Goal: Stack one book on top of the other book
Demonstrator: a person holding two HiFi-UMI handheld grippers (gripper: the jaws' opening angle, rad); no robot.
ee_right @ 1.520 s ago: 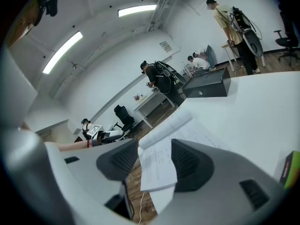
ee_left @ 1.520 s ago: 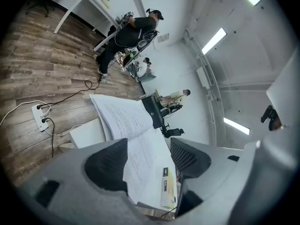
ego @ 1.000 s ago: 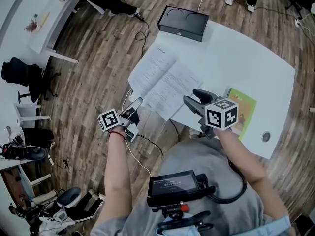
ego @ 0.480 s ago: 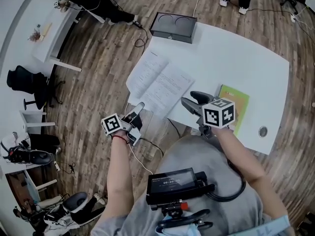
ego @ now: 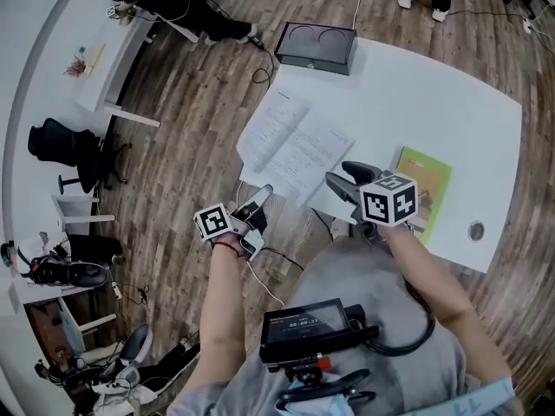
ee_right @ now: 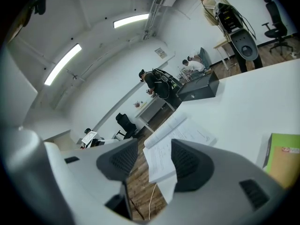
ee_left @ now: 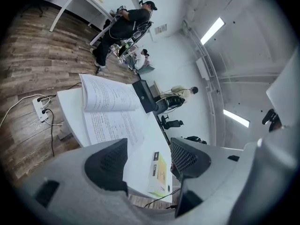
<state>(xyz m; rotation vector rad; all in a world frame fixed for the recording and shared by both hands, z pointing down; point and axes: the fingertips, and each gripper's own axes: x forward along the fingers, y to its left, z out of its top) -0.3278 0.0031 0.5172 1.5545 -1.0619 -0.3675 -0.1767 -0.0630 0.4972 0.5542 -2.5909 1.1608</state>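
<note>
- Holding my left gripper over the wooden floor, just off the near left side of the white table; its jaws stand apart with nothing between them.
- My right gripper hovers over the table's near edge, jaws spread and empty too.
- One open book lies flat at the table's left edge.
- One green book lies closed to its right, apart from it, just beside my right gripper.
</note>
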